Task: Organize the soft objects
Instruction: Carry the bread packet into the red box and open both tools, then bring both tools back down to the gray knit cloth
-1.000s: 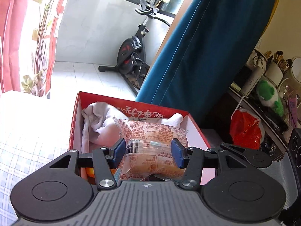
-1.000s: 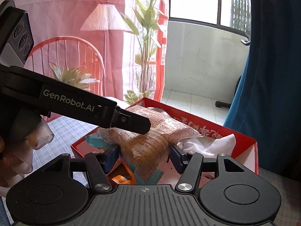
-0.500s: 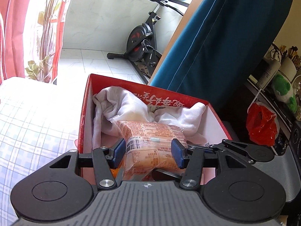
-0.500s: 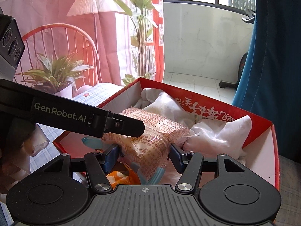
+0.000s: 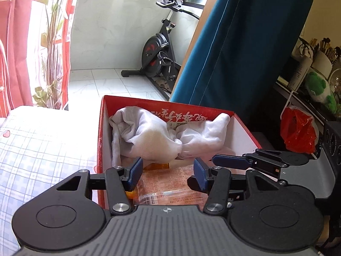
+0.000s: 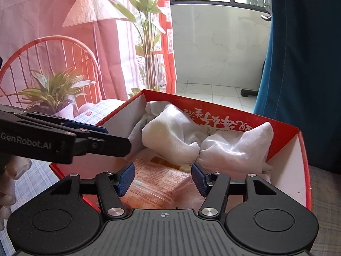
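Observation:
A red cardboard box (image 5: 101,128) with white inner walls holds a crumpled white cloth (image 5: 153,136) at its far end and an orange snack packet (image 5: 170,189) lying flat at its near end. My left gripper (image 5: 167,170) is open above the packet, not touching it. My right gripper (image 6: 163,178) is also open above the same packet (image 6: 157,183), beside the cloth (image 6: 183,140) in the box (image 6: 285,147). The right gripper's fingers (image 5: 230,162) show at the right in the left wrist view. The left gripper's fingers (image 6: 102,145) show at the left in the right wrist view.
The box stands on a blue-checked cloth surface (image 5: 38,153). A blue curtain (image 5: 245,42) hangs behind the box. An exercise bike (image 5: 157,57) stands on the tiled floor. A potted plant (image 6: 53,93) and a red wire chair (image 6: 53,64) are at the left. A red bag (image 5: 298,130) is at the right.
Both grippers lowered the orange packet into the box, then opened and let it go. The packet now lies flat below the fingers in front of the white cloth.

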